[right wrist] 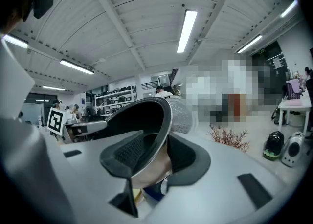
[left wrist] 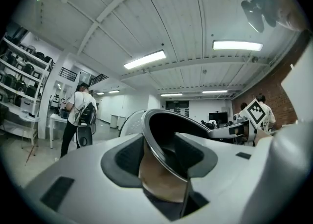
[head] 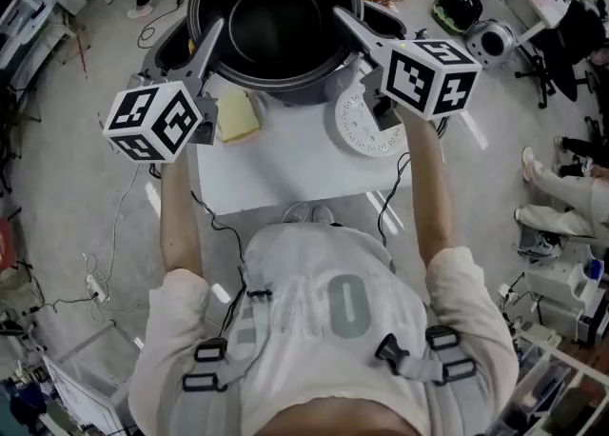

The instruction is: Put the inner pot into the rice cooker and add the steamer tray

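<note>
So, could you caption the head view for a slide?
The left gripper and the right gripper hold the inner pot by opposite rim sides above the white table.

The bare left forearm [head: 179, 225] and bare right forearm [head: 430, 187] are stretched forward, with the grey two-jaw left gripper [head: 214, 41] and grey two-jaw right gripper [head: 345, 21] held roughly level, each clamped on an opposite rim of the dark round metal inner pot [head: 276, 25]

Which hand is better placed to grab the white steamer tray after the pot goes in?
Right, probably. The left tool and right tool both clamp the rim of the inner pot, but the steamer tray lies on the table nearer the right one.
</note>
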Available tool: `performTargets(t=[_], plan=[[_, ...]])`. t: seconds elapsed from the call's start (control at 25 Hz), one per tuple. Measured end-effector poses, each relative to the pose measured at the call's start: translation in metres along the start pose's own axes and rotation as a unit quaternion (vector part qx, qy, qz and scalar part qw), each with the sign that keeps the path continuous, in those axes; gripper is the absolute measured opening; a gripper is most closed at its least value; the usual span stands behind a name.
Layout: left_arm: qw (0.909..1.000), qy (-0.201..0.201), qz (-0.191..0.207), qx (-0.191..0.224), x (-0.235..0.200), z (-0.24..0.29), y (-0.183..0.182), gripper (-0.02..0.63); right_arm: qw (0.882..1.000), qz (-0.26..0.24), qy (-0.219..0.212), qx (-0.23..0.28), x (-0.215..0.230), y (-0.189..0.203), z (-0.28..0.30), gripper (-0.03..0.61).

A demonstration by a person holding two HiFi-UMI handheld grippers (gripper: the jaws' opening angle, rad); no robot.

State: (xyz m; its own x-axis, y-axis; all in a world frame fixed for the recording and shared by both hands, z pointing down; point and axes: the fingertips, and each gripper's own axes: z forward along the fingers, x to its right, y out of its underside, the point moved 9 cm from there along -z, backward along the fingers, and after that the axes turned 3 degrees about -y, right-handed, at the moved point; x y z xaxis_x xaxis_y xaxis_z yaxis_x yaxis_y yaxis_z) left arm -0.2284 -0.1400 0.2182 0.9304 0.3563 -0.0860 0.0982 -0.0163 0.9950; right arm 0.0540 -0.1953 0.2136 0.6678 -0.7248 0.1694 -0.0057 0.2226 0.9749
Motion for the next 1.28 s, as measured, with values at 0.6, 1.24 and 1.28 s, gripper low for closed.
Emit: performTargets(t=[0.6, 1.24, 1.28], plan=[[0.9926, 0.031, 0.015, -0.117, 0.001, 0.112, 0.036, 0.201, 0.99, 0.077, 0.083, -0.088, 0.085, 0.028, 0.022, 0.163], [0.9772, 0.021, 0.031, -0.209, -0.005, 0.153, 0.091, 0.201, 0.972, 0.103, 0.119, -0.175, 0.125, 0.074, 0.049, 0.161], [0.9761, 0.021, 0.034, -0.214, -0.006, 0.155, 0.094, 0.201, 0.971, 0.103, 0.12, -0.179, 0.126, 0.077, 0.052, 0.161]])
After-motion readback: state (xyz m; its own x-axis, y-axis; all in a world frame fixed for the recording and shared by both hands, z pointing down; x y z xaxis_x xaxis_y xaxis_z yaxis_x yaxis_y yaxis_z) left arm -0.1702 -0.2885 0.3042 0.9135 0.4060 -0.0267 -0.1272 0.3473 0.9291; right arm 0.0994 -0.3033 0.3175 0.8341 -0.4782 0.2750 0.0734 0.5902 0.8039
